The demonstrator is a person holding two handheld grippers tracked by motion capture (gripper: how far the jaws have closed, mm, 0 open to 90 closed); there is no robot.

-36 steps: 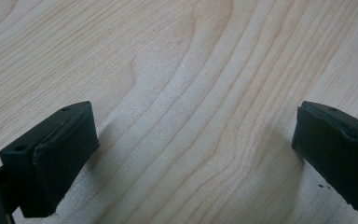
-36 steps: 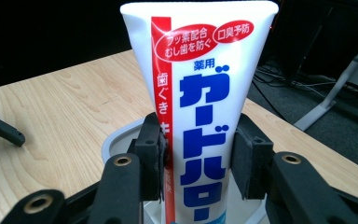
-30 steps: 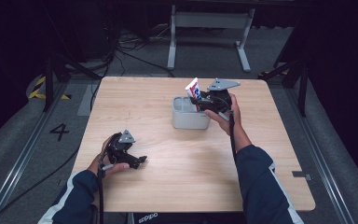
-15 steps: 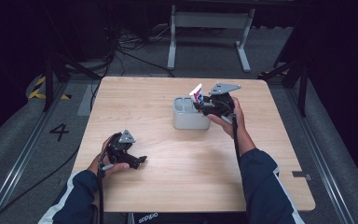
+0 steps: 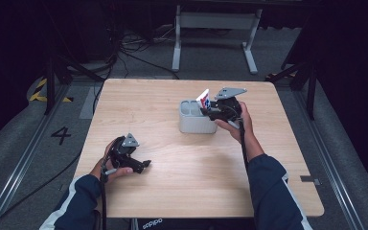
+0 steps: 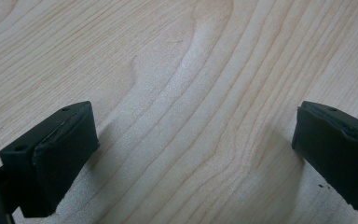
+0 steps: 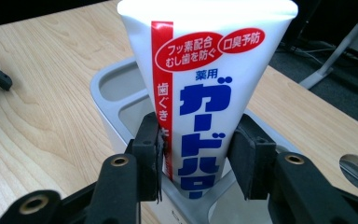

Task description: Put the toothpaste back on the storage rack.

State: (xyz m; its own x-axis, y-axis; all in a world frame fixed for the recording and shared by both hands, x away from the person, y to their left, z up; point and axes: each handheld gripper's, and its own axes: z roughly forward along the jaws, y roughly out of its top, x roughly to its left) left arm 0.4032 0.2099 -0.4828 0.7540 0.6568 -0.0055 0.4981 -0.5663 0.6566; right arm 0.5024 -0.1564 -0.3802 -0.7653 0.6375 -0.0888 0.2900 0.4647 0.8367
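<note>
Right gripper [image 7: 196, 154]: black jaws clamped on the white, tapered toothpaste tube [image 7: 205, 88] with red stripe and blue lettering. Tube stands nearly upright, lower end inside a compartment of the grey, round-cornered plastic organiser [image 5: 197, 117] on the pale wood-grain table [image 5: 172, 191].

Left gripper [image 5: 133, 160]: matte black jaws spread wide, holding nothing, low over bare tabletop near the front-left edge.

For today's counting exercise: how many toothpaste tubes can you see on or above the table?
1. The toothpaste tube stands in the grey organiser, right of the table's centre, clamped by the right gripper. More could be hidden inside the organiser's compartments.
</note>
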